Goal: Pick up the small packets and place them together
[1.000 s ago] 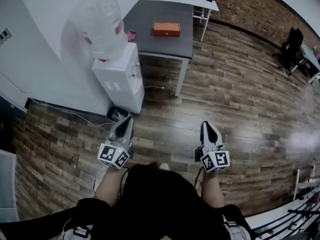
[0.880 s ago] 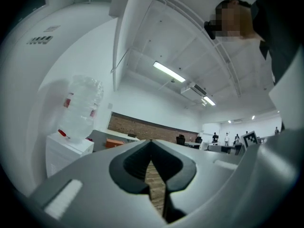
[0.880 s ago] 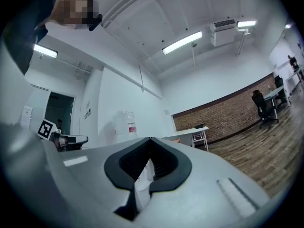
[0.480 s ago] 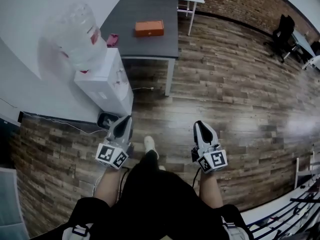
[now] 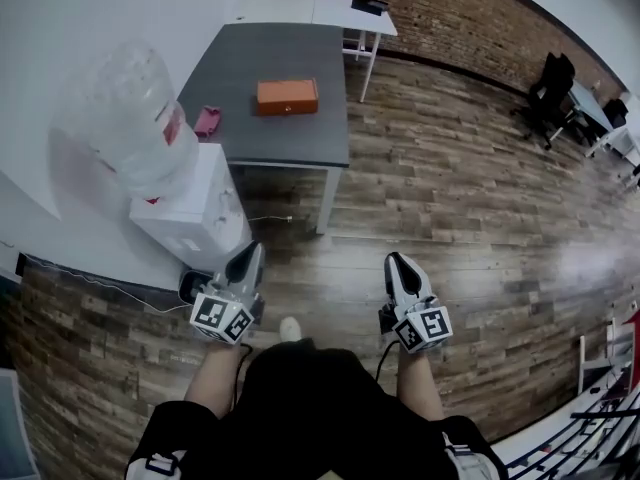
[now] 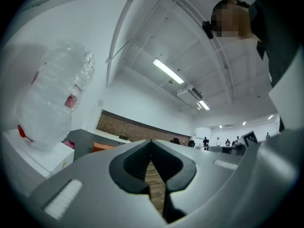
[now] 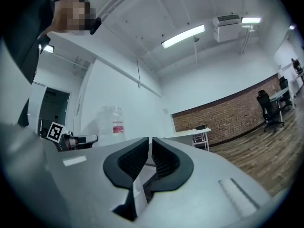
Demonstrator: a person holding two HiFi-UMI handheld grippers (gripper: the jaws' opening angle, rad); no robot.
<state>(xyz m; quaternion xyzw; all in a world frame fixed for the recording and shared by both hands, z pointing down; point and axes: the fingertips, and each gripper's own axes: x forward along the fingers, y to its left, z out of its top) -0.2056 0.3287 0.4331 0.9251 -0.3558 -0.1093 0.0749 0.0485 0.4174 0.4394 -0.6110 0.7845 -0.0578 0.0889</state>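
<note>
A small pink packet (image 5: 207,121) lies near the left edge of the dark grey table (image 5: 300,143), beside an orange box (image 5: 287,96). In the left gripper view the pink packet (image 6: 68,144) and the orange box (image 6: 100,147) show far off. My left gripper (image 5: 250,251) is held out over the wood floor, well short of the table, jaws shut and empty (image 6: 151,144). My right gripper (image 5: 393,261) is level beside it. Its jaws have just been opening and now stand slightly apart with nothing between them (image 7: 150,141).
A white water cooler (image 5: 190,213) with a clear bottle (image 5: 130,133) stands against the wall, just ahead of the left gripper. A white desk (image 5: 320,8) abuts the grey table's far end. A black office chair (image 5: 548,88) is at far right. Wood floor lies ahead.
The person has walked forward: the grey table and the water cooler have drawn nearer in the head view. Both grippers stay held out in front, side by side.
</note>
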